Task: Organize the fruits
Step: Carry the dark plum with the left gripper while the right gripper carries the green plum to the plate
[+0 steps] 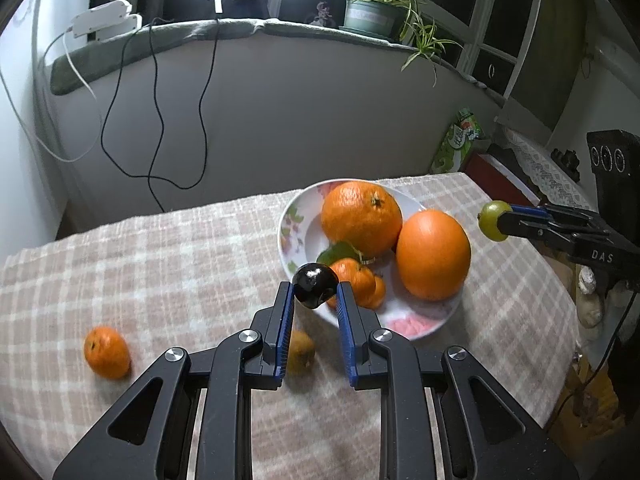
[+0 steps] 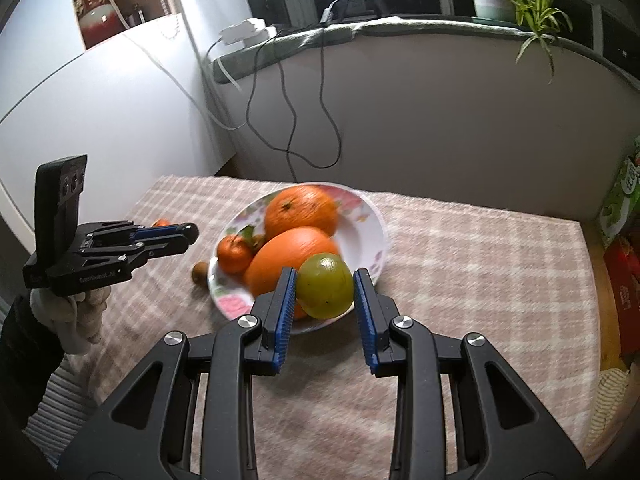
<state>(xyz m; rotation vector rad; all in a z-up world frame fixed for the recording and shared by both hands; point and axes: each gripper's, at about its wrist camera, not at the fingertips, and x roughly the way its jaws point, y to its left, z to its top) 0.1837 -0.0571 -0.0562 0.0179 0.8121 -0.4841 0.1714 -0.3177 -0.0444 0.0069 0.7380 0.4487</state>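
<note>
My left gripper (image 1: 315,286) is shut on a dark plum (image 1: 315,285) and holds it above the near rim of a flowered white plate (image 1: 294,216). The plate holds two big oranges (image 1: 361,218) (image 1: 433,254) and a small tangerine (image 1: 357,282). My right gripper (image 2: 325,285) is shut on a green fruit (image 2: 325,285) above the plate's (image 2: 372,216) near edge; it shows at the right of the left wrist view (image 1: 496,221). A loose tangerine (image 1: 107,352) and a brownish fruit (image 1: 300,351) lie on the checked cloth.
The table has a checked cloth (image 1: 180,264) and ends at a grey wall with hanging cables (image 1: 156,120). A green packet (image 1: 458,144) and a red box (image 2: 624,276) stand at the right edge. A potted plant (image 1: 372,12) is on the sill.
</note>
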